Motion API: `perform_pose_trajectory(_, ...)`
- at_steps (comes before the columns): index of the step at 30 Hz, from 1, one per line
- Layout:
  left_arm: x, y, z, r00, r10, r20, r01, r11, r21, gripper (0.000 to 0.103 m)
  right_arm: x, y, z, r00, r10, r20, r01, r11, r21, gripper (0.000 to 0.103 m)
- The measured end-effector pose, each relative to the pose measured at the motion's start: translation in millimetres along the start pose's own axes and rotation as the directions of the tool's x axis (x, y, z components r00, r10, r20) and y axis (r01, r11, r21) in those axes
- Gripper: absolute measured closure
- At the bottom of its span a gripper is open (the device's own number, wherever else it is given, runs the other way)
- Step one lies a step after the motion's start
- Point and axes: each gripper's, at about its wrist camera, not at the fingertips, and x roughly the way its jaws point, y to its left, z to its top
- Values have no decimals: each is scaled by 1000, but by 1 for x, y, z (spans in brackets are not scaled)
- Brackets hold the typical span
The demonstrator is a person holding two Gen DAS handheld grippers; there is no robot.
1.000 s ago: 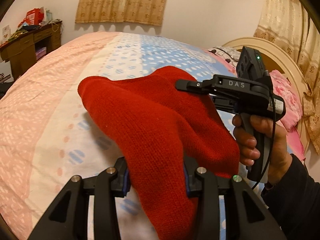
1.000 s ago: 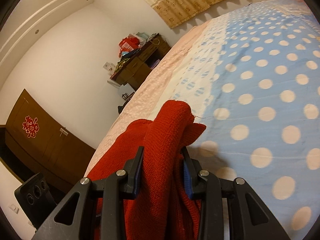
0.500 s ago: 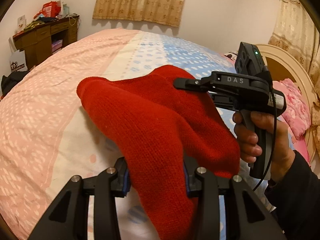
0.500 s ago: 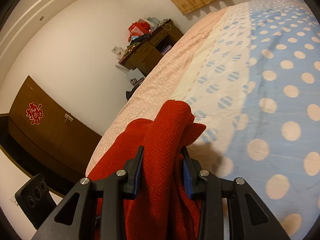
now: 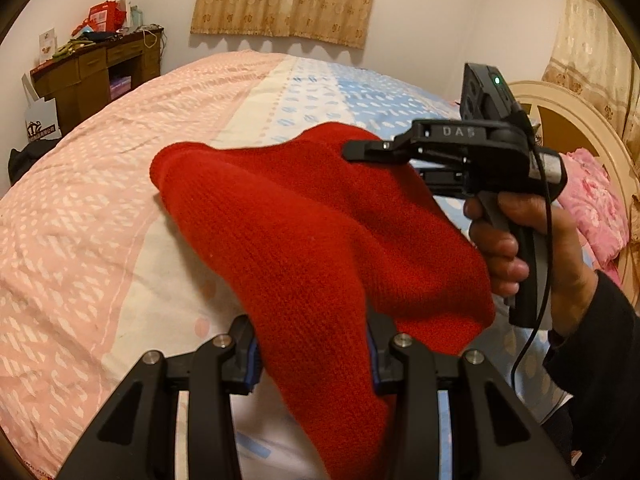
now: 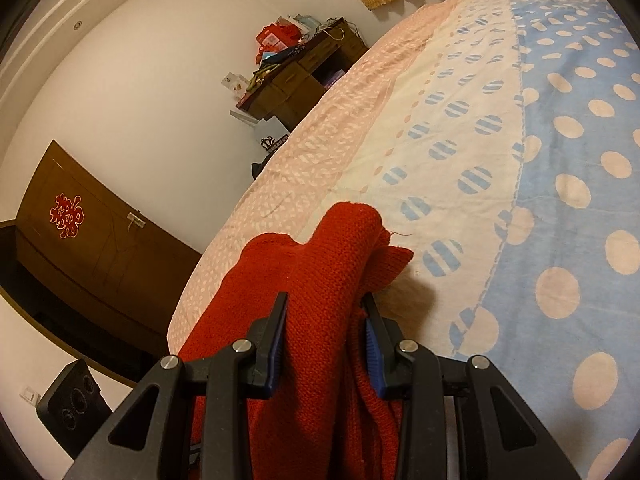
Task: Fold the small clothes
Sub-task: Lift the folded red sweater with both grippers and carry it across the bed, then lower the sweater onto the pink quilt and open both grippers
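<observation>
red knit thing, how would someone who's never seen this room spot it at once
Start at the big bed with its pink, cream and blue dotted cover. Just above it, the left gripper and right gripper each clamp a bunch of the red knit, with part trailing onto the cover. It is the only solid red, chunky-ribbed cloth there; everything around it is pale.

The left wrist camera looks down along its fingers, close over a red knitted garment [image 5: 320, 240], towards the curtained far wall. The right wrist camera, apparently tilted sideways, faces a brown wooden desk [image 6: 304, 76]; both views share it.
</observation>
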Motion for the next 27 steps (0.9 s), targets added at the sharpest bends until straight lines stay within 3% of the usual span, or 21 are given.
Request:
perform_pose_trajectory(21,3,15,-34,1000,-21,18,22,999,-49,62,22,-8,-3,999,-8,-42,9,1000,24,68)
perform_pose_trajectory(27,2,16,-40,1000,-13,13,14,998,-69,51,24,-10,-2,998,-46,-53,47,999,12,68)
